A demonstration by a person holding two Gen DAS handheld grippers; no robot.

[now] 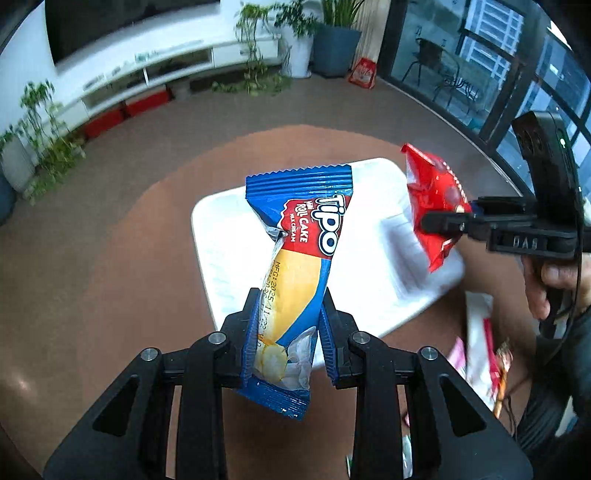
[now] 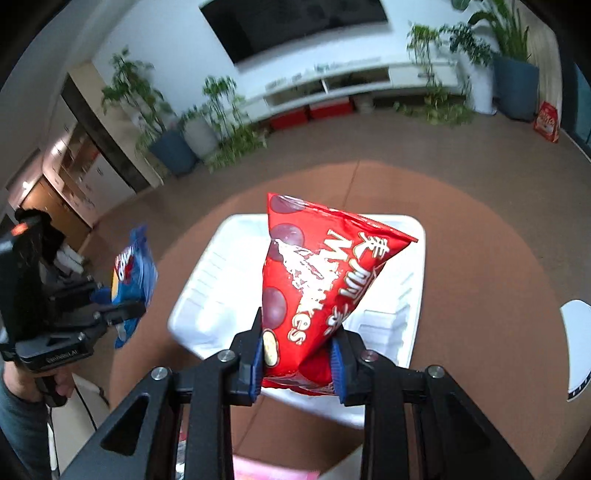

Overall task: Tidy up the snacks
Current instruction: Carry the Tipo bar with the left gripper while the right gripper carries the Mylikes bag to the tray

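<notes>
- The white tray point(image 1: 295, 236) sat on the round brown table point(image 1: 147, 236). Its bare parts showed nothing inside; the packets hid the rest.
- The left gripper point(image 1: 286, 321) was clamped on the blue roll cake packet point(image 1: 295, 266). The packet stuck up toward 12 o'clock, in the air over the tray.
- The right gripper point(image 2: 297, 343) was clamped on the red candy bag point(image 2: 317, 280). The bag was also up in the air over the tray, leaning toward 1 o'clock.
- More snack packets point(image 1: 480, 354) lay near the tray at 4 o'clock in the left view. They were too blurry to name.
- The room had a brown floor point(image 1: 110, 140), a long white shelf point(image 2: 332, 81), a dark screen point(image 2: 295, 26) on the wall, and green plants point(image 2: 221, 122) in pots.
- Only the left view showed the big windows point(image 1: 461, 62) at 1 o'clock, and a hand point(image 1: 546, 277) holding the right gripper at 3 o'clock.
- Only the right view showed a doorway with cupboards point(image 2: 74, 162) at 9 o'clock, and a white round thing point(image 2: 580, 347) at 3 o'clock.
</notes>
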